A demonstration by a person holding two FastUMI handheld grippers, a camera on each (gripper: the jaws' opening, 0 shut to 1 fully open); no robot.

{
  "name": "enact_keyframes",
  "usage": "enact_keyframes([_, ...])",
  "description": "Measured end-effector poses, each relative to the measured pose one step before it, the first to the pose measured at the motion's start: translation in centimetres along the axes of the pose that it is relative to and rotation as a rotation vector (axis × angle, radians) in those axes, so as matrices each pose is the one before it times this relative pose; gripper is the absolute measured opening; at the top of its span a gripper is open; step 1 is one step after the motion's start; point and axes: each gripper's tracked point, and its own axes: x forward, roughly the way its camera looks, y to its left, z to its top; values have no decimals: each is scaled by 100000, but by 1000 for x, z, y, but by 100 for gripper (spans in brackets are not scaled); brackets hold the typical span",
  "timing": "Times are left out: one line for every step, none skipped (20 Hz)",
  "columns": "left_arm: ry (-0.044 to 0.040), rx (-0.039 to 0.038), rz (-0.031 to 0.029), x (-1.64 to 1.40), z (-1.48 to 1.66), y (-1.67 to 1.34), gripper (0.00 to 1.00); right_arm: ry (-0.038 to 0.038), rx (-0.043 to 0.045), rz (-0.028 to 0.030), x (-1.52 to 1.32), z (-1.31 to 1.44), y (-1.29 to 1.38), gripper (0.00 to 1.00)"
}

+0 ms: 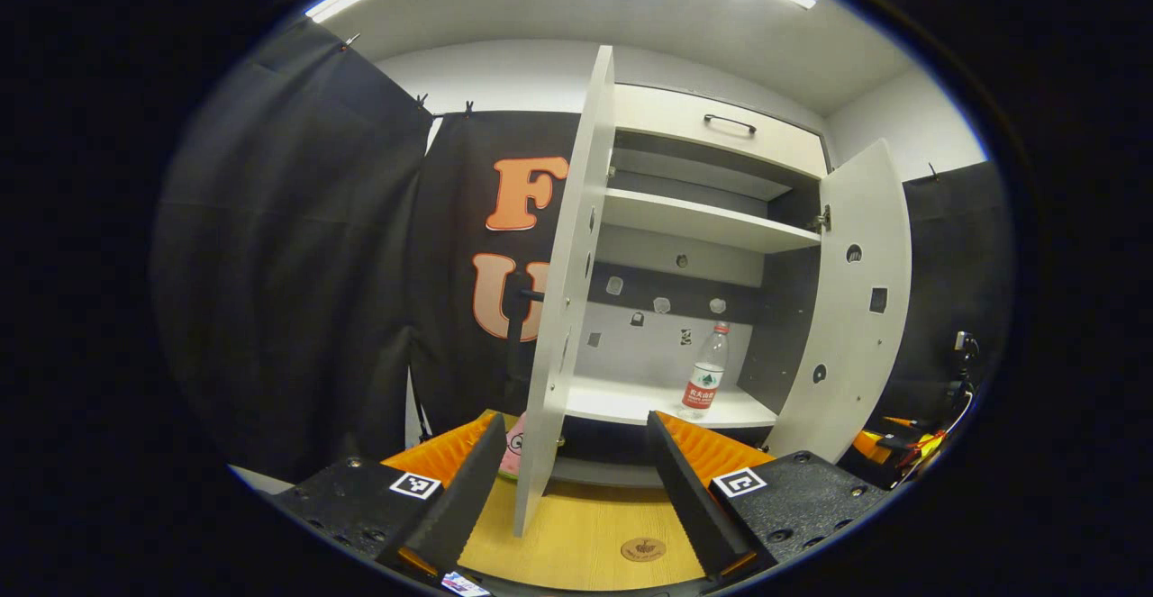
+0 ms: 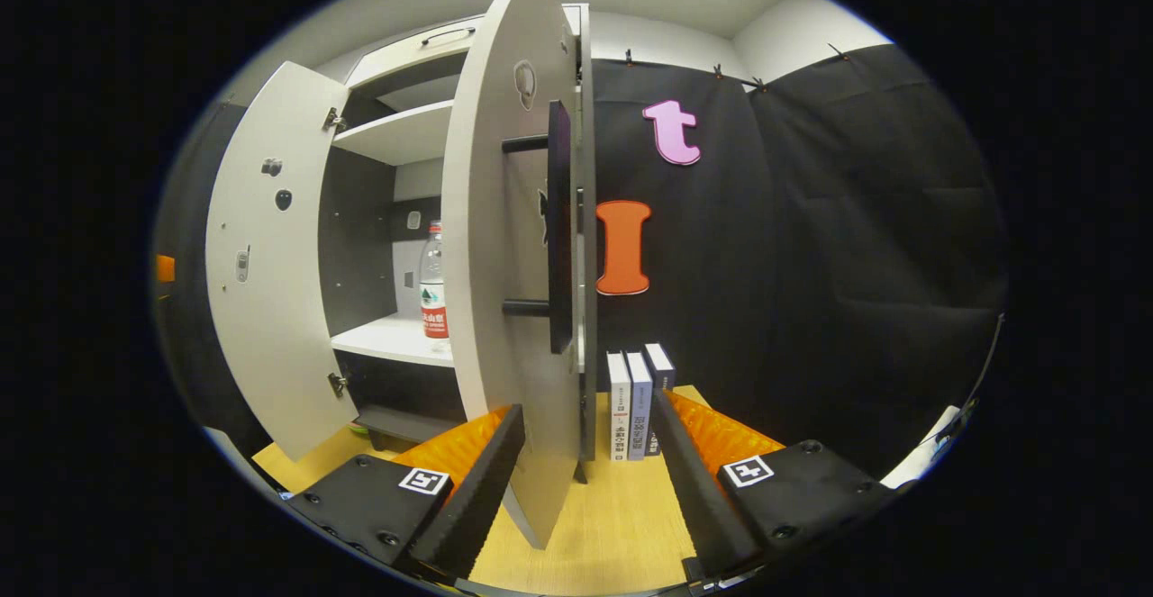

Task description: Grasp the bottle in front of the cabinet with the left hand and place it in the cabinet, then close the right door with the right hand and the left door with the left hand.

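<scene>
A clear water bottle (image 1: pixel 705 372) with a red label stands upright on the lower shelf of the white cabinet (image 1: pixel 694 223), towards its right side. Both doors stand wide open. In the left gripper view the left door (image 1: pixel 563 309) shows edge-on, its lower corner in the gap between the fingers of my open left gripper (image 1: pixel 576 475), which press on nothing. In the right gripper view the right door (image 2: pixel 500 264), with a black bar handle (image 2: pixel 558 219), reaches down between the fingers of my open right gripper (image 2: pixel 585 462). The bottle (image 2: pixel 433 282) shows behind that door.
The cabinet stands on a wooden table (image 1: pixel 594 534). Three books (image 2: pixel 635 399) stand upright beside the cabinet's right side. A pink object (image 1: pixel 513 448) lies under the cabinet's left front. A drawer (image 1: pixel 721 133) tops the cabinet. Orange and yellow gear (image 1: pixel 901 444) sits at the far right.
</scene>
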Motion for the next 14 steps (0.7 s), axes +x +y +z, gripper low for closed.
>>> enact_keyframes([167,-15,433,-51,1,165,94,37,-502,1759,74,163,729,94])
enact_keyframes([97,-81,390,124,-20,128,94,-93,-630,1942,207,50,780,95])
enact_keyframes([-55,-80,197,3,41,161,95,-166,-685,1994,372,41,720,95])
enact_keyframes([45,-33,314,14,-148,147,95,-89,-465,1840,391,46,700,95])
enact_keyframes([194,-67,371,128,-118,167,95,-30,-226,1519,293,73,551,95])
enact_keyframes([351,-222,349,76,-105,287,95,151,90,904,465,-50,444,94])
enact_keyframes([308,-333,280,73,-131,116,95,417,231,307,520,-73,232,95])
enact_keyframes([221,-376,248,40,-68,292,95,196,144,-222,495,-83,49,94])
enact_keyframes([131,-200,429,38,-53,283,95,186,-150,-72,424,-62,46,95])
enact_keyframes([45,75,490,64,-40,235,95,285,-235,-91,487,-24,-50,95])
enact_keyframes([91,345,646,55,-25,286,95,216,-267,-310,480,-33,3,95])
enact_keyframes([118,449,587,123,-5,251,95,185,-249,-481,517,15,-225,94])
enact_keyframes([-81,316,298,124,48,179,95,-140,-234,-695,520,171,-295,94])
enact_keyframes([-97,208,176,130,73,233,95,-119,-106,-576,400,144,-236,94])
